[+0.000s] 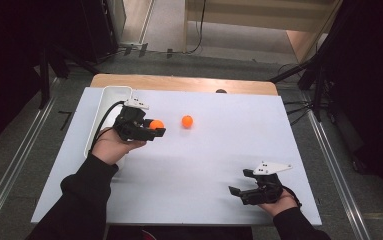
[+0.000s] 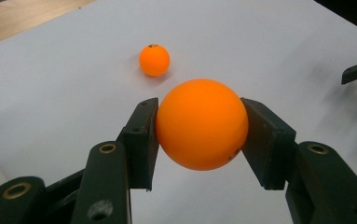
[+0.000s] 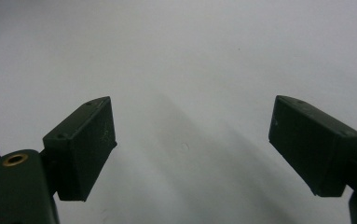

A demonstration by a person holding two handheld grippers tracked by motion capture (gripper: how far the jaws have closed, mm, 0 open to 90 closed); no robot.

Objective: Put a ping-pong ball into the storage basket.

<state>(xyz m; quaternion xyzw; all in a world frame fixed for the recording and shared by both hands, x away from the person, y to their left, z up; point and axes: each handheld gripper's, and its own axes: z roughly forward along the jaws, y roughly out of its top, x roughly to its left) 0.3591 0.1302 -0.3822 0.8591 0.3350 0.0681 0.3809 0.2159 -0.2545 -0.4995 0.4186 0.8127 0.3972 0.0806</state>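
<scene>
My left gripper (image 1: 155, 127) is shut on an orange ball (image 2: 202, 123), both pads pressed against its sides, held just above the white table top (image 1: 214, 165) near the left side. A second orange ball (image 1: 187, 121) (image 2: 154, 59) rests on the table a short way beyond and to the right of the held one. Near the table's front right corner my right gripper (image 1: 238, 186) (image 3: 192, 149) stands open, its jaws wide apart over bare white surface with nothing between them.
A long white tray (image 1: 104, 107) lies along the table's left edge, just behind my left hand. A wooden strip (image 1: 179, 82) runs along the table's far edge with a small dark object (image 1: 221, 91) on it. Dark stands and cables surround the table.
</scene>
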